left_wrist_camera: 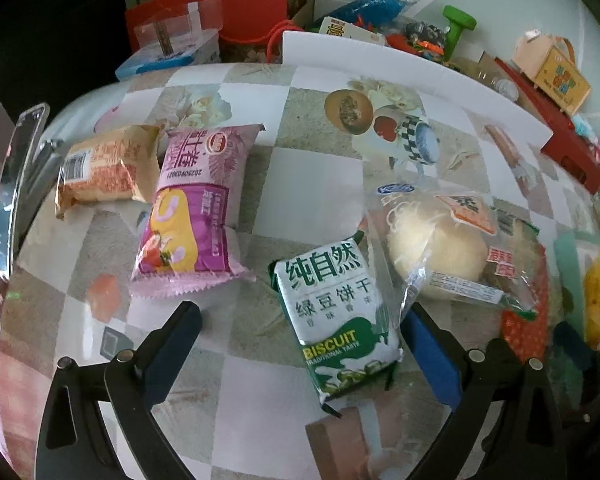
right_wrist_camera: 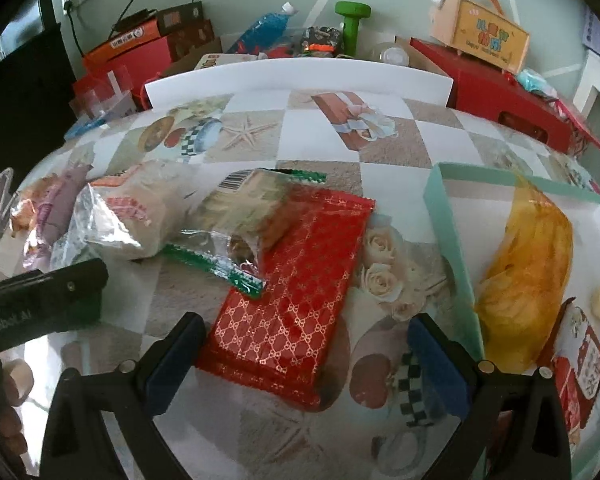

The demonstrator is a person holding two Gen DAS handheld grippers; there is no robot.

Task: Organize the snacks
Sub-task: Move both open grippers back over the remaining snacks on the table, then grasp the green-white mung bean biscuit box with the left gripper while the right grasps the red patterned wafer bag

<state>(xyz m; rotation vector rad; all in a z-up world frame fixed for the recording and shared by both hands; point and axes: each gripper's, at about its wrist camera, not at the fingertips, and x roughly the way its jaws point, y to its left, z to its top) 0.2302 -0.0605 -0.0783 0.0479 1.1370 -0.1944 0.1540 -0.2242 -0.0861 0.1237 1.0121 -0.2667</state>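
In the left wrist view, my left gripper (left_wrist_camera: 300, 344) is open, with a green and white biscuit pack (left_wrist_camera: 336, 316) lying between its fingers. A pink snack pack (left_wrist_camera: 196, 208) and a tan pack (left_wrist_camera: 104, 168) lie beyond at the left. A clear-wrapped bun (left_wrist_camera: 436, 244) lies at the right. In the right wrist view, my right gripper (right_wrist_camera: 304, 352) is open over the near end of a red patterned pack (right_wrist_camera: 296, 288). A clear pack with green edges (right_wrist_camera: 244, 216) lies across the red pack's far end. A teal-rimmed tray (right_wrist_camera: 448, 232) at the right holds a yellow bag (right_wrist_camera: 528, 272).
The table has a patterned checkered cloth (right_wrist_camera: 320, 140). A white board (right_wrist_camera: 300, 76) stands along its far edge, with red boxes (right_wrist_camera: 496, 88), a blue bottle (right_wrist_camera: 268, 24) and a green dumbbell (right_wrist_camera: 352, 24) behind. The left gripper's body (right_wrist_camera: 40, 300) shows at the left in the right wrist view.
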